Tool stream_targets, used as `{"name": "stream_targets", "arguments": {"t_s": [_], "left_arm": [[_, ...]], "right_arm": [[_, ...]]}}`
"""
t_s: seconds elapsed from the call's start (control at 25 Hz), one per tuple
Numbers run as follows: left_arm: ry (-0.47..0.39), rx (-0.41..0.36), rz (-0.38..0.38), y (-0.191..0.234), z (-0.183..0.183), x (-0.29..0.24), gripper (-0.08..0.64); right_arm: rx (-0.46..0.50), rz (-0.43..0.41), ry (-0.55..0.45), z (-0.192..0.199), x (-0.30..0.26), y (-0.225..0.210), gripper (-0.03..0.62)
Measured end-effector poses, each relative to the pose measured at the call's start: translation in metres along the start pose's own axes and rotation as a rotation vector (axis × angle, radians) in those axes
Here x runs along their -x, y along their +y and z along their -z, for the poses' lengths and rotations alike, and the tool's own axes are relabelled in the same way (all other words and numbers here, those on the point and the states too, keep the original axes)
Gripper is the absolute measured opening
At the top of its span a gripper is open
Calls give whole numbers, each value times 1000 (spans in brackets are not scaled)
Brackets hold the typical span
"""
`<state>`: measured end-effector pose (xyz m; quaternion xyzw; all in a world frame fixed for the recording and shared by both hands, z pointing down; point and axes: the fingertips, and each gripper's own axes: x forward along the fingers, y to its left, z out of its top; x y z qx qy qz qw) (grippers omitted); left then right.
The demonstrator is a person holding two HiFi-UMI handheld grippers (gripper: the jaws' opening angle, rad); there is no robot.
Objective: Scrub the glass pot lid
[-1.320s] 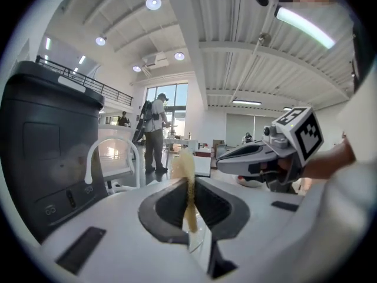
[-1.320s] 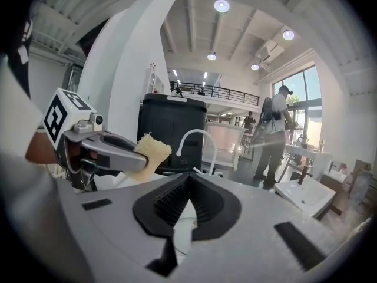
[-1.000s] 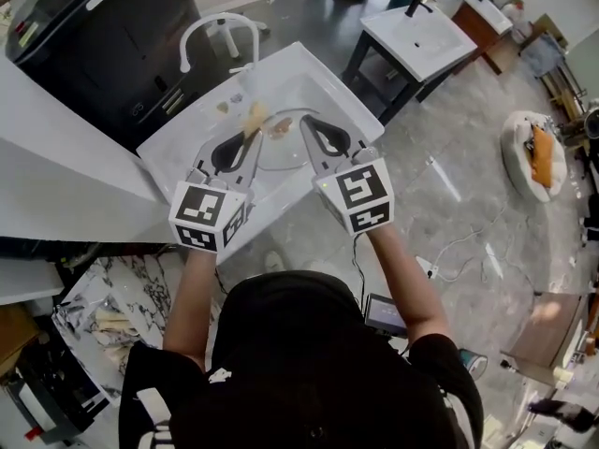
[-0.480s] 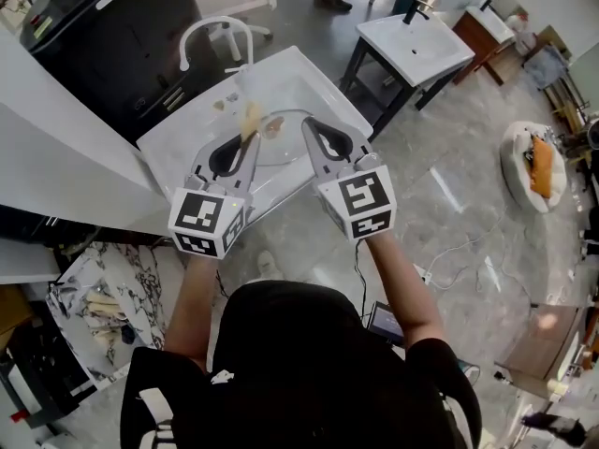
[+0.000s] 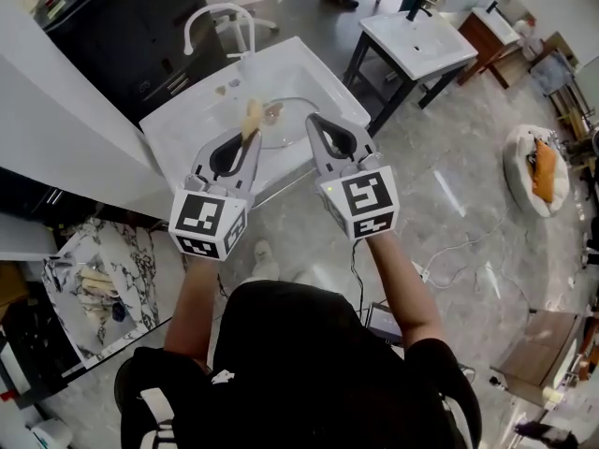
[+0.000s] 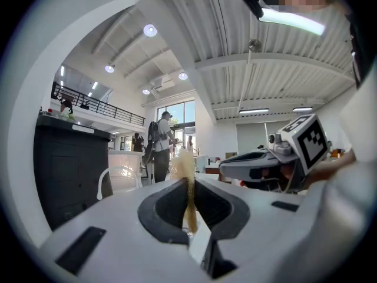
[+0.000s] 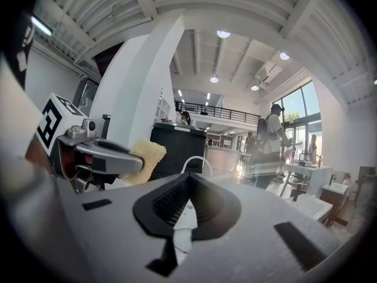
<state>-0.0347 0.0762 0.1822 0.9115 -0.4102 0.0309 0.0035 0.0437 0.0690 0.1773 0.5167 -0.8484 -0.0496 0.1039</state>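
Observation:
The glass pot lid [image 5: 284, 127] hangs over the near part of the white sink [image 5: 182, 129], between my two grippers. On its right rim my right gripper [image 5: 314, 122] is shut; in the right gripper view the jaws [image 7: 187, 181] are closed and the clear lid [image 7: 259, 161] shimmers ahead of them. My left gripper [image 5: 245, 143] is shut on a yellowish sponge [image 5: 251, 115], which stands up at the lid's left side. In the left gripper view the sponge [image 6: 187, 178] sticks up between the closed jaws. The right gripper view also shows the sponge [image 7: 144, 158] at the left.
A curved white faucet [image 5: 220, 17] rises behind the sink, with a black cabinet [image 5: 112, 26] beyond it. A second washstand [image 5: 421, 36] stands at the upper right. A marbled slab [image 5: 94, 283] lies at the lower left. People stand in the background of the gripper views.
Both grippers have drawn back together with lid and sponge and risen a little. They have gone from above the basin's middle to above its near edge. Both grips are unchanged.

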Motion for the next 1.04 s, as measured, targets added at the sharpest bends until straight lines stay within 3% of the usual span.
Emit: {"name": "stream_targets", "arguments": {"t_s": [0.4, 1.04], "left_arm": [[-13, -21, -12, -36, -4, 23, 20], [-16, -17, -27, -56, 1, 42, 20]], "right_arm": [[-16, -4, -12, 6, 39, 8, -2], [-33, 11, -5, 18, 67, 11, -2]]}}
